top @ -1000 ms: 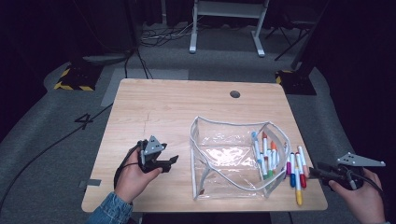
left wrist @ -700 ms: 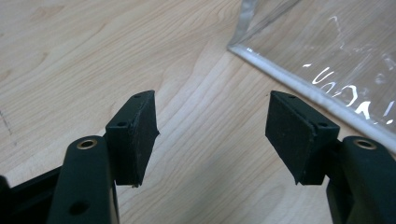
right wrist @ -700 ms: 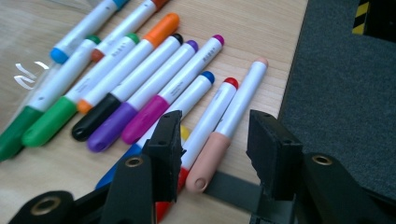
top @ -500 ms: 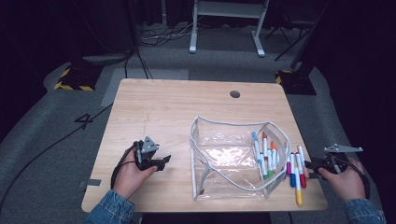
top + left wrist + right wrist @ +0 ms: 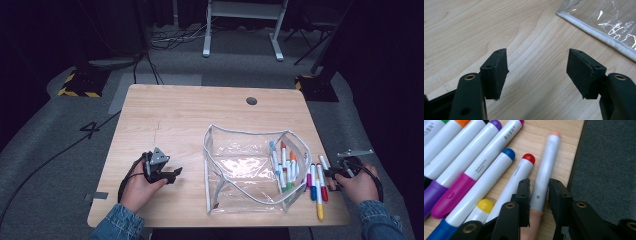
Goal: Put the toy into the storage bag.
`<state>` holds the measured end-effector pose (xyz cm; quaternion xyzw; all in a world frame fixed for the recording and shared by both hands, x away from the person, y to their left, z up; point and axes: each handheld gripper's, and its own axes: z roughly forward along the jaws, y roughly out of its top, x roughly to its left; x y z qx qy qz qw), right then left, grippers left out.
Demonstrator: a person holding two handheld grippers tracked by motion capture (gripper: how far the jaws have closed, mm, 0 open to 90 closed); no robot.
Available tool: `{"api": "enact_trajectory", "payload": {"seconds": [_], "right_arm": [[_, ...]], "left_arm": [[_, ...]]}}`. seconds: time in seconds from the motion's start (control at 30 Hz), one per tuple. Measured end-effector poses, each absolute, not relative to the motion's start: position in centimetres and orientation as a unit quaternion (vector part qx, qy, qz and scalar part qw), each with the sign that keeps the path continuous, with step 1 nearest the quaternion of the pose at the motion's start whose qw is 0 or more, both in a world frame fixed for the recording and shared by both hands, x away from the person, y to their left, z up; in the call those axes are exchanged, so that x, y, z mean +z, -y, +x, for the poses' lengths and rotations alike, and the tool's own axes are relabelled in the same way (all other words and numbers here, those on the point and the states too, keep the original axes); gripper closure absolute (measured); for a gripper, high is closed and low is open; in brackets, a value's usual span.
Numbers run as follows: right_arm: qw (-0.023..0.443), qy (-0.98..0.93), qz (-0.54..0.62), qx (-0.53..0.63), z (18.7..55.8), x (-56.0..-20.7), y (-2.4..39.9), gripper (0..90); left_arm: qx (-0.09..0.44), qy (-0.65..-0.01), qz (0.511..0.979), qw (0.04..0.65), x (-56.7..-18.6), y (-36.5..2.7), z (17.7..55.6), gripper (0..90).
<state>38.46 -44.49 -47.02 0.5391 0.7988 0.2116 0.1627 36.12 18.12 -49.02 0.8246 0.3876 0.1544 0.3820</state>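
Observation:
A clear plastic pouch [image 5: 245,167] stands open on the wooden table [image 5: 200,115], with several markers [image 5: 283,162] inside its right end. More markers [image 5: 316,186] lie on the table to its right. My right gripper [image 5: 331,174] [image 5: 539,182] is at the outermost one, a white marker with a peach cap [image 5: 545,162]. Its jaws have just been closing and their pads press the barrel from both sides. My left gripper [image 5: 175,173] [image 5: 537,72] is open over bare wood, left of the pouch [image 5: 604,23], holding nothing.
The held marker lies right by the table's right edge [image 5: 576,162], with grey carpet [image 5: 609,157] beyond it. A round cable hole [image 5: 251,100] sits at the far side of the table. A desk frame [image 5: 240,25] stands on the floor behind.
My right hand has come in leftward and down to the loose markers, and its jaws have narrowed around the peach-capped one. The left hand has sunk slightly toward the table.

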Motion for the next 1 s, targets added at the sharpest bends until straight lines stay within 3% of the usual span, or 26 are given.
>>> {"api": "enact_trajectory", "payload": {"seconds": [0.57, 1.0], "right_arm": [[0.149, -0.789, 0.553, 0.221, 39.2, -46.8, 44.6, 76.9], [0.149, -0.801, 0.505, 0.285, 39.6, -40.0, 43.9, 76.9]], "left_arm": [[0.157, -0.377, 0.834, 0.37, -50.1, -18.0, 36.8, 31.8], [0.163, -0.409, 0.828, 0.349, -50.4, -18.1, 37.6, 29.5]]}}
